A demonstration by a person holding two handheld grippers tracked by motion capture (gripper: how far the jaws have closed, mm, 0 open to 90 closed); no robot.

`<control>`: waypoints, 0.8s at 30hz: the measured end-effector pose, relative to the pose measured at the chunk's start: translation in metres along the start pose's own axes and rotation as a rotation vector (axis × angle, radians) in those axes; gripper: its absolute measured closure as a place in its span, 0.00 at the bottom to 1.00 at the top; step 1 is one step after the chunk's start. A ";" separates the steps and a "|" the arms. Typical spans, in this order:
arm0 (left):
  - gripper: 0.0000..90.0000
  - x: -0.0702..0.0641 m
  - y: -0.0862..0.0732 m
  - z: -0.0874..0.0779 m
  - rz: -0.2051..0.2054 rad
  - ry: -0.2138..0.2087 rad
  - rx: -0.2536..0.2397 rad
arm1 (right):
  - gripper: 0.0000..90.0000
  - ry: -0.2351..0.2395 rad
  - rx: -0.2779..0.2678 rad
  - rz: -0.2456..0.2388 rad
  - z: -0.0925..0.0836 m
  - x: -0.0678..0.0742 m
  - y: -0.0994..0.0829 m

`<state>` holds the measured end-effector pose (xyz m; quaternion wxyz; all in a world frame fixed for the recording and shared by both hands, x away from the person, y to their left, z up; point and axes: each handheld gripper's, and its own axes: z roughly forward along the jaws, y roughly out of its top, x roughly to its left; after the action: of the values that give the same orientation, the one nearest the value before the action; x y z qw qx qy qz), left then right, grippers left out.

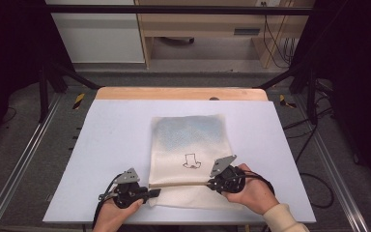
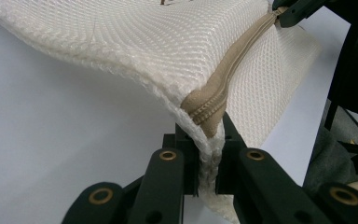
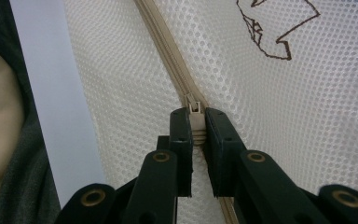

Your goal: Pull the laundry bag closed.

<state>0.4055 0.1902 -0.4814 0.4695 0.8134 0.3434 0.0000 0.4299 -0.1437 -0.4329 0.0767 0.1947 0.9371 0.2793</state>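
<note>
**meshfan:** Both grippers sit at the near edge. Left gripper has its fingers clamped on the mesh bag's near-left corner, right at the zipper's end. Right gripper has its fingers pinched shut on the zipper pull.

**tabletop_tom:** Anything inside the bag?

**meshfan:** Can't tell, though a bluish patch shows through the far half. It lies mid-tabletop, long axis near to far, zipper running left-right across the near end, small outline drawing just beyond it.

Overhead forward-down; gripper cameras close, perhaps opposed.
</note>
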 end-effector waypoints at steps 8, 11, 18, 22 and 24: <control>0.93 0.000 0.000 -0.001 0.004 0.005 0.000 | 0.91 -0.001 -0.004 -0.001 -0.001 0.000 -0.001; 0.93 0.000 0.000 -0.001 0.005 0.009 -0.002 | 0.91 -0.006 -0.001 0.007 -0.002 -0.001 -0.003; 0.93 0.000 0.001 -0.003 0.004 0.013 -0.007 | 0.91 -0.012 -0.012 0.010 -0.008 0.000 -0.006; 0.93 0.000 0.001 -0.003 0.006 0.014 -0.003 | 0.91 -0.014 -0.015 0.016 -0.009 -0.002 -0.009; 0.93 0.000 0.001 -0.003 0.006 0.014 -0.003 | 0.91 -0.016 -0.009 0.023 -0.009 -0.002 -0.010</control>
<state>0.4051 0.1923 -0.4795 0.4680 0.8139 0.3441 0.0078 0.4266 -0.1564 -0.4312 0.0816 0.2075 0.9328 0.2830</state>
